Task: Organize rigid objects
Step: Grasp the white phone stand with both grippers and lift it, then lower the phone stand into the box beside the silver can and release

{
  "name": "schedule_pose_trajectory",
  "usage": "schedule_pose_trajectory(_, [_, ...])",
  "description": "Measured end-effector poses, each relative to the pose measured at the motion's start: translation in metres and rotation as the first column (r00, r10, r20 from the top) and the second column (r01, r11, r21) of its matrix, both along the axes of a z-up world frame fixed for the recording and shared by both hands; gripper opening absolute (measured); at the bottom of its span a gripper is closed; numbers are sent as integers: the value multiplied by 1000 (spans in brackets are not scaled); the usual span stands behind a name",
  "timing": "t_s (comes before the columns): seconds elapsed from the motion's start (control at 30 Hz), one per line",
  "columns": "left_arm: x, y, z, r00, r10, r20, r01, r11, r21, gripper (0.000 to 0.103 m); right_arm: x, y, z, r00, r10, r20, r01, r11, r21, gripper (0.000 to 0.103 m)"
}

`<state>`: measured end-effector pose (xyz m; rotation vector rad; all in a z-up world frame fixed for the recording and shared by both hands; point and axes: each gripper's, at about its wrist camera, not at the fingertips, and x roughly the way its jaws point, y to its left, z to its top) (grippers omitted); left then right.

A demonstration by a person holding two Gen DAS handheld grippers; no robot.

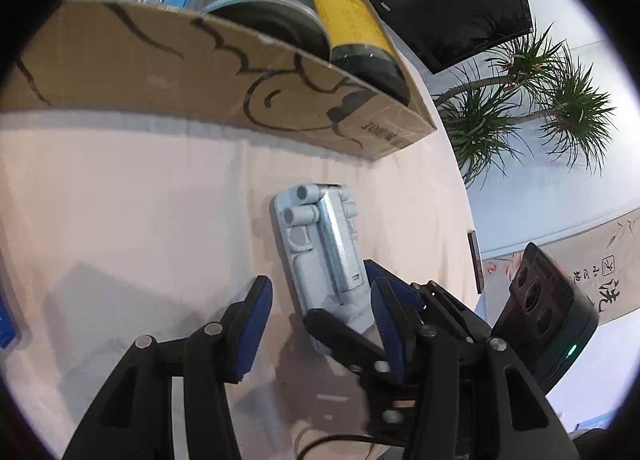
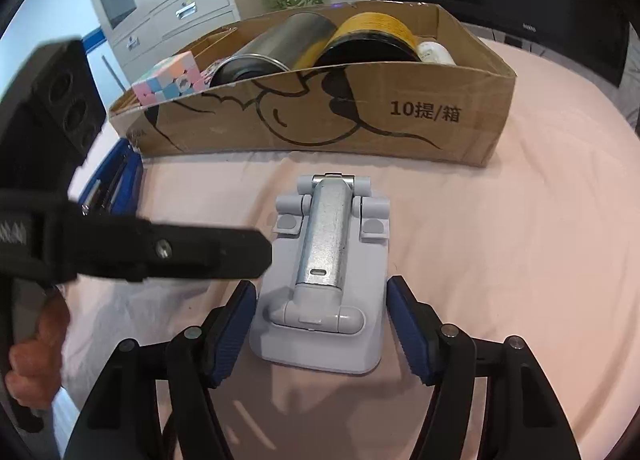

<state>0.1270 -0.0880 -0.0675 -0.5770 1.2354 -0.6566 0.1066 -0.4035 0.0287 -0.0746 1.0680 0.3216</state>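
Observation:
A pale grey folding stand with a metal arm lies flat on the pink cloth. My right gripper is open and straddles the stand's near end, its blue pads close to both sides without squeezing. In the left wrist view the stand lies just ahead of my left gripper, which is open and holds nothing. The right gripper reaches in there from the right. A black finger of the left gripper points at the stand's left edge.
Behind the stand is a cardboard box holding a grey can, a yellow spool, a pastel cube and a white bottle. A blue item lies at the left. A dark monitor stands behind.

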Motion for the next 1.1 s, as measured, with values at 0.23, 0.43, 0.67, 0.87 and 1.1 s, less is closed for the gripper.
schedule_pose_trajectory(0.23, [-10, 20, 19, 998, 30, 56, -28, 999, -37, 32, -4, -8, 14, 995, -27, -101, 51, 968, 247, 64])
schedule_pose_trajectory(0.43, [8, 52, 89, 975, 61, 214, -67, 998, 20, 32, 9, 29, 68, 999, 32, 37, -41, 963, 267, 64])
schedule_pose_trajectory(0.67, [88, 91, 119, 976, 40, 215, -59, 995, 81, 32, 79, 75, 98, 996, 52, 73, -71, 955, 289, 64])
schedule_pose_trajectory(0.87, [131, 109, 100, 989, 41, 144, -55, 994, 94, 32, 130, 113, 85, 999, 43, 0, -41, 965, 259, 65])
schedule_pose_trajectory(1.1, [136, 121, 93, 987, 32, 158, -52, 990, 128, 30, 144, 144, 61, 993, 88, -78, -71, 978, 196, 66])
